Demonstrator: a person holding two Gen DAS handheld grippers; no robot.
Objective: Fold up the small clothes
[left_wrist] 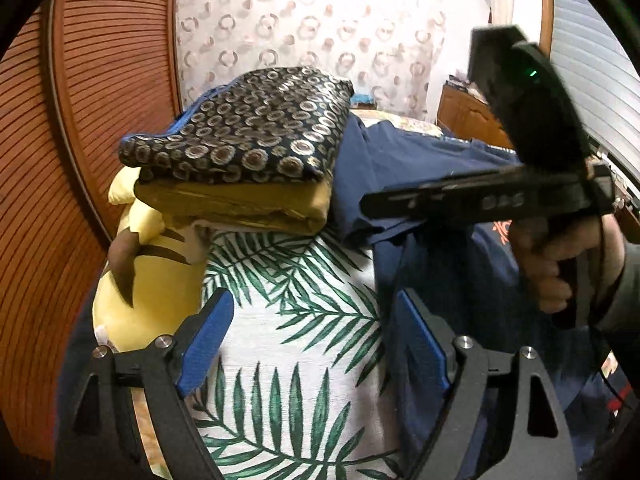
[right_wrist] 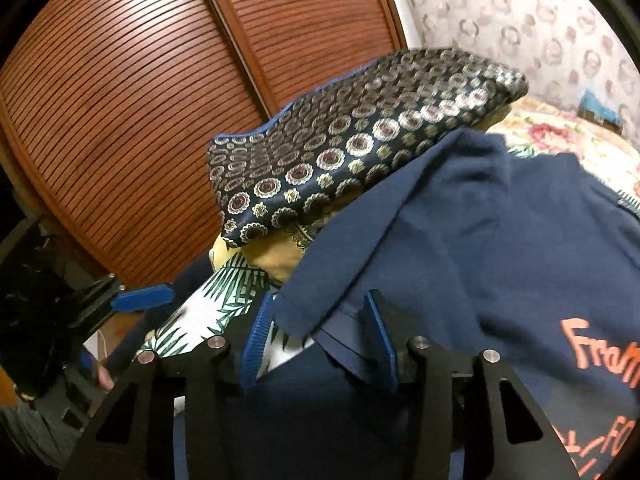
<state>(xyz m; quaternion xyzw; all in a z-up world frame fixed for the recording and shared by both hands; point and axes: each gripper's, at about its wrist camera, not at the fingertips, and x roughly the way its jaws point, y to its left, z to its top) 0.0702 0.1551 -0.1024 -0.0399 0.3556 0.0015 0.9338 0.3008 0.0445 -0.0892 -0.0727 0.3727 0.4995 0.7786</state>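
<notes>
A: Navy fabric first. Left wrist view: where is the shirt (left_wrist: 404, 160)?

B: It lies crumpled on the right half of the leaf-print sheet (left_wrist: 280, 320), its upper edge against the stack of folded cloths. The left gripper (left_wrist: 316, 340) hovers over the bare sheet with its blue pads (left_wrist: 204, 344) spread wide. Nothing sits between them; the right-hand pad stands at the shirt's left edge.

A: And the stack?

B: A dark cloth with ring patterns (left_wrist: 244, 136) lies on top, a mustard-yellow folded cloth (left_wrist: 248, 204) beneath it. A yellow soft toy (left_wrist: 148, 280) lies to the left, partly under the stack. Behind stand a slatted wooden door (left_wrist: 80, 100) and a patterned curtain (left_wrist: 312, 20).

A: Is the other tool visible here?

B: Yes. The right gripper (left_wrist: 384, 204) crosses the frame from the right, held by a hand (left_wrist: 560, 256), its tip over the shirt. Its opening cannot be read from this angle.

A: Right wrist view?

B: The right gripper (right_wrist: 320, 344) is low over the shirt (right_wrist: 480, 240). Its pads (right_wrist: 256, 344) stand at a middling gap, with a fold of the navy fabric lying between them. The pads do not visibly press on it. Orange lettering (right_wrist: 600, 352) shows on the shirt at right.

A: Anything else?

B: The left gripper (right_wrist: 140, 298) appears at the left edge, one blue pad showing, well apart from the shirt. The ring-patterned cloth (right_wrist: 360, 132) overlaps the shirt's upper edge.
</notes>
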